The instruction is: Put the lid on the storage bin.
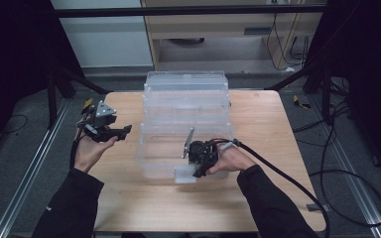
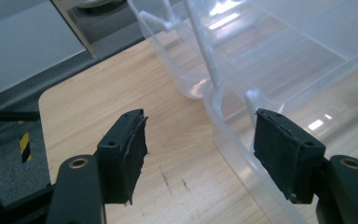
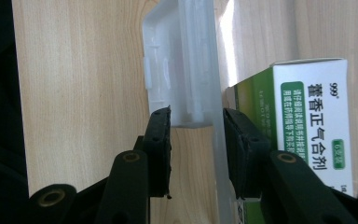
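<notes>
A clear plastic storage box (image 1: 158, 161) stands open in the middle of the wooden table (image 1: 268, 129), its lid (image 1: 186, 82) tipped back behind it. Inside it lies a green and white medicine carton (image 3: 312, 116). My right gripper (image 1: 198, 171) (image 3: 196, 135) sits at the box's front wall, one jaw outside above the latch flap (image 3: 182, 70) and one inside beside the carton. Bare wood shows between the outer pad and the wall. My left gripper (image 1: 124, 131) (image 2: 200, 140) hangs open above the table, left of the box, pointing at its rim (image 2: 223, 126), with nothing between its jaws.
A thick black cable (image 1: 287, 178) trails from the right gripper over the table's right front. Bare tabletop lies to the left, right and front of the box. Metal rails (image 1: 30, 178) and loose cables on the floor flank the table.
</notes>
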{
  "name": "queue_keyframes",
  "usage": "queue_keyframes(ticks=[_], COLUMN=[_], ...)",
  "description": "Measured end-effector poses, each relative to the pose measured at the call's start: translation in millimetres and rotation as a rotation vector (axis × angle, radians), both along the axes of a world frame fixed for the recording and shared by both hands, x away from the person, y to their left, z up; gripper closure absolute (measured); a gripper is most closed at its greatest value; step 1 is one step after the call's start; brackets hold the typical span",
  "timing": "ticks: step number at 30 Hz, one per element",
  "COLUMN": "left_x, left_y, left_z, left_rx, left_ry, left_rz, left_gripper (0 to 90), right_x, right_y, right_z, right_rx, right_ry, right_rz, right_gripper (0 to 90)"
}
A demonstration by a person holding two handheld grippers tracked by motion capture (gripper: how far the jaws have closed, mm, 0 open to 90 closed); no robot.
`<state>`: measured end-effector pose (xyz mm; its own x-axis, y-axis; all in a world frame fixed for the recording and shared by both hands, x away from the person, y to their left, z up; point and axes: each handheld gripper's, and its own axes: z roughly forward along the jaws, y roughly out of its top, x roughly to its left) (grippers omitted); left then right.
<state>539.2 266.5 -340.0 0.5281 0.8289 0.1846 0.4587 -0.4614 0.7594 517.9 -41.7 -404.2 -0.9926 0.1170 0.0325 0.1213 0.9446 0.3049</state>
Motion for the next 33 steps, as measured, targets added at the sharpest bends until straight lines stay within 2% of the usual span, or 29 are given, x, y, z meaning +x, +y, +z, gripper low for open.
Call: queue_keyframes(ticks=[5,6,7,12,18,21,33], left_x=[8.8,8.8,11.5,20.0,28.3,30.9,47.1], left_y=[-7.5,-7.5,-9.4,-12.4,-15.8,-19.0,-39.8], left_z=[13.2,13.2,17.3,29.6,41.3,47.0,62.6], left_rx=[0.028,0.028,0.038,0.034,0.07,0.071,0.132], left_ry=[0.006,0.006,0.004,0.01,0.004,0.018,0.034], left_rz=[-0.06,-0.06,-0.085,-0.141,-0.184,-0.216,-0.308], left_gripper=[34.0,34.0,34.1,35.4,36.0,36.5,36.9], right_x=[-1.2,-1.2,-1.8,-1.0,-2.0,-2.3,-2.3], right_y=[0.1,0.1,0.0,-0.8,-1.3,-1.2,-1.1], right_z=[0.0,0.0,0.2,-0.2,-0.5,-0.4,-0.4], right_rx=[0.0,0.0,-0.001,0.007,0.012,0.012,0.012], right_ry=[-0.007,-0.007,-0.008,-0.009,-0.013,-0.012,-0.016], right_rz=[-0.003,-0.003,-0.006,0.004,0.003,0.003,0.004], right_gripper=[63.9,63.9,63.9,64.0,64.0,64.0,64.1])
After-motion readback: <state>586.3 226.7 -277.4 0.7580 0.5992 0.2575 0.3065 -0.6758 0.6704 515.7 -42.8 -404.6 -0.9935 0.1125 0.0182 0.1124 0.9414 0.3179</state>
